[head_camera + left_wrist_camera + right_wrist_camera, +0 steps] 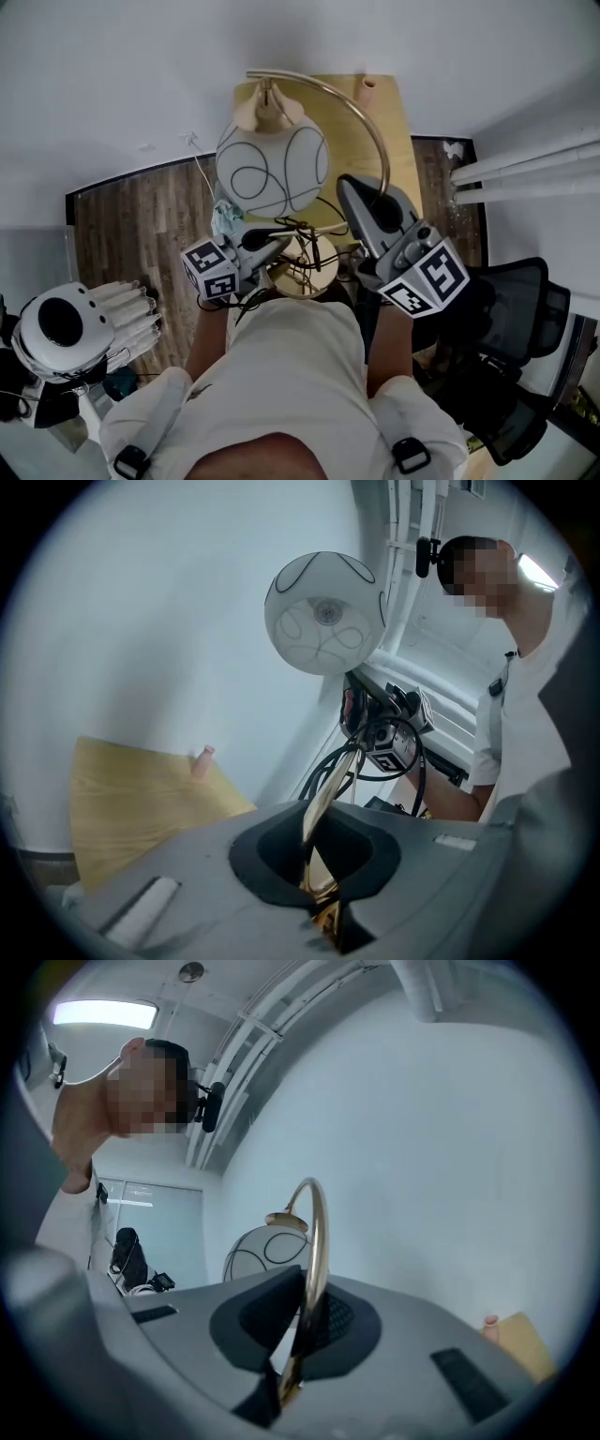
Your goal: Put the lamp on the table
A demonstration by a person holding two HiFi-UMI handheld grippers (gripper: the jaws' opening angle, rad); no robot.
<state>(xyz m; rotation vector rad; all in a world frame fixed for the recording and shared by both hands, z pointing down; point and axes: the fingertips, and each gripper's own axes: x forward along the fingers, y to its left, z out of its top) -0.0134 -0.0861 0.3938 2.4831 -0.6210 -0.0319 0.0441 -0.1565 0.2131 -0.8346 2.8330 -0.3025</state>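
Left gripper (323, 897): I have the jaws pinched narrow on the lamp's gold stem, low down.
Right gripper (292, 1372): clamped tight on the same gold arc, higher up.
Lamp (272, 169): I carry it between both grippers, off the table. Its white globe with black lines hangs from the arc, and its gold base (309, 270) sits close to my body.
Table (403, 122): yellow top against the white wall, ahead of me.
Small pink thing (369, 86): on the table, by the wall.
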